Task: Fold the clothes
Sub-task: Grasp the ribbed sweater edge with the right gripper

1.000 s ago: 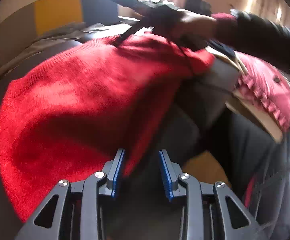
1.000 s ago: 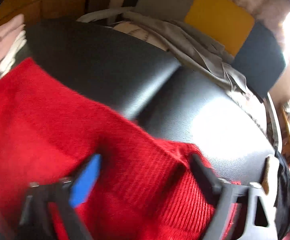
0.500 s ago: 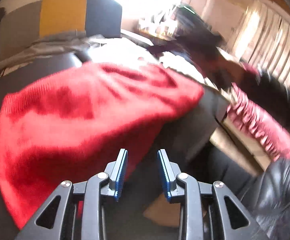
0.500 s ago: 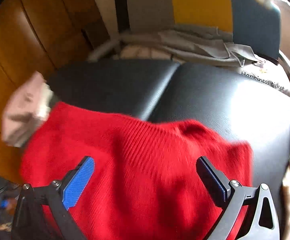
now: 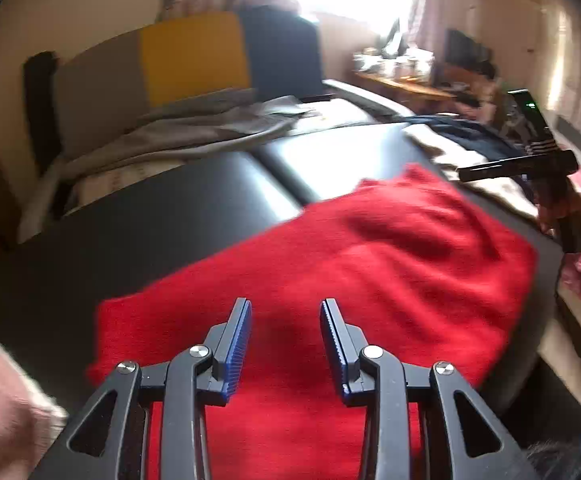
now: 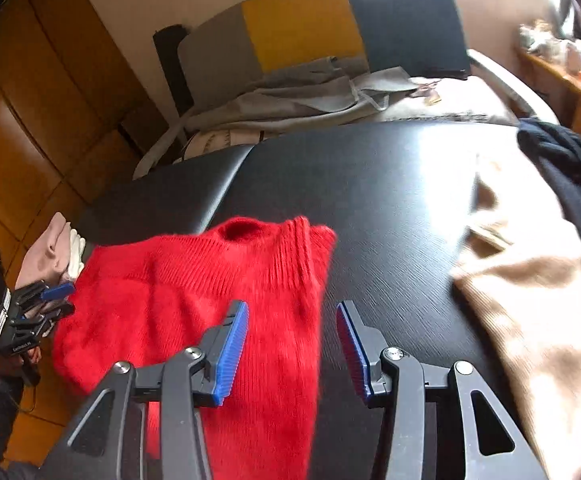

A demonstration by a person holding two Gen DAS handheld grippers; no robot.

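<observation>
A red knit sweater [image 5: 330, 272] lies spread on the black padded surface [image 5: 170, 216]; it also shows in the right wrist view [image 6: 194, 304], its neck opening toward the far side. My left gripper [image 5: 284, 336] is open and empty, held above the sweater's near part. My right gripper [image 6: 292, 344] is open and empty, above the sweater's right edge. The right gripper also shows at the right of the left wrist view [image 5: 530, 164], and the left gripper at the left of the right wrist view [image 6: 30, 308].
A beige garment [image 6: 530, 296] and a dark navy garment [image 6: 570, 168] lie right of the sweater. Folded pink and white clothes [image 6: 56, 248] sit at the left edge. Grey cloth [image 6: 290, 96] and colour-block cushions [image 6: 302, 20] lie behind. Wooden cupboards [image 6: 30, 120] stand left.
The sweater has been let go and now lies flat on the black surface. Both grippers have pulled back and up from it; the right jaws have narrowed.
</observation>
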